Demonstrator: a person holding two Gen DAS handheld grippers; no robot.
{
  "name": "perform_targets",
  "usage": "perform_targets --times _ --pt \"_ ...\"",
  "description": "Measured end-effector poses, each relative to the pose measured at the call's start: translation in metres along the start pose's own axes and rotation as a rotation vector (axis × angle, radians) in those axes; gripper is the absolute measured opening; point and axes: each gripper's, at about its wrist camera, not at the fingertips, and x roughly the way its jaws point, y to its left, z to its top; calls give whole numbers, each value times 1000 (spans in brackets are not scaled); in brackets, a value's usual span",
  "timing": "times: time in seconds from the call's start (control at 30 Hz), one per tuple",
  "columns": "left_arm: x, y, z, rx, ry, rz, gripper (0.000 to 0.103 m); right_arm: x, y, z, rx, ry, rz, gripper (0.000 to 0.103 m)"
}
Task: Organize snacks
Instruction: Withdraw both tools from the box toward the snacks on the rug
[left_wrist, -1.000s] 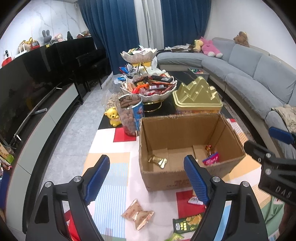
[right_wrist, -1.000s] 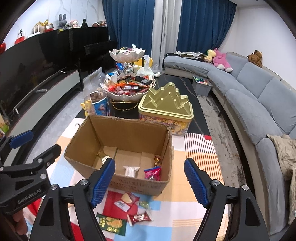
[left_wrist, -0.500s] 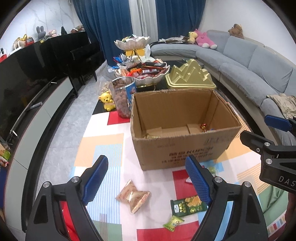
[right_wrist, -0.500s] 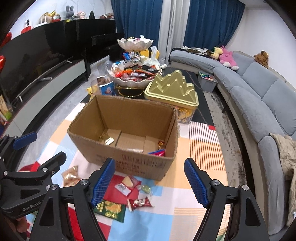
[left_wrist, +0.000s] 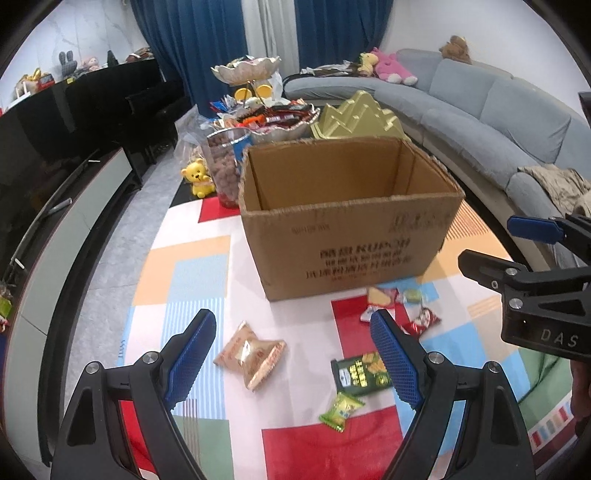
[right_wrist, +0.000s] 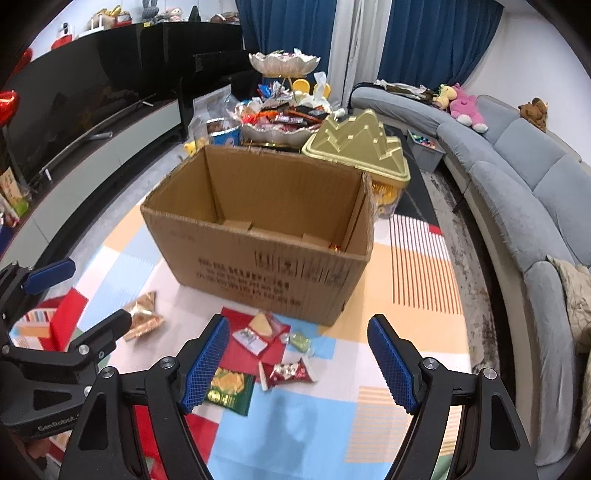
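An open cardboard box (left_wrist: 347, 229) (right_wrist: 258, 240) stands on a colourful play mat. Loose snack packets lie in front of it: a tan double packet (left_wrist: 251, 352) (right_wrist: 142, 321), a dark green packet (left_wrist: 362, 373) (right_wrist: 229, 387), a small light-green candy (left_wrist: 341, 406), a red-and-white packet (right_wrist: 290, 371) and a few small wrapped sweets (right_wrist: 258, 332). My left gripper (left_wrist: 291, 362) hangs open above the tan and green packets, holding nothing. My right gripper (right_wrist: 299, 360) is open over the red-and-white packet, also empty. Each gripper shows at the edge of the other's view.
Behind the box stand a gold mountain-shaped tin (right_wrist: 360, 144), a tiered dish of sweets (right_wrist: 282, 122), a clear jar of brown snacks (left_wrist: 225, 162) and a yellow bear figure (left_wrist: 199, 177). A grey sofa (right_wrist: 517, 177) curves on the right; a black TV cabinet (left_wrist: 55, 184) runs along the left.
Both grippers have sunk and drawn back from above the box toward the mat. The box's inside has dropped out of sight and the packets on the mat now lie between the fingers.
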Motion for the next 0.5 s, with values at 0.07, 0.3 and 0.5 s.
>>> perform_targets --times 0.07,0.3,0.5 --pt "2 -2 -7 9 5 -3 86 4 1 -6 -1 11 3 78" --pt "10 -5 -29 15 35 -13 86 14 8 -25 -12 39 12 78" --pt "17 -8 -45 24 49 -34 86 23 10 -37 -19 65 25 78"
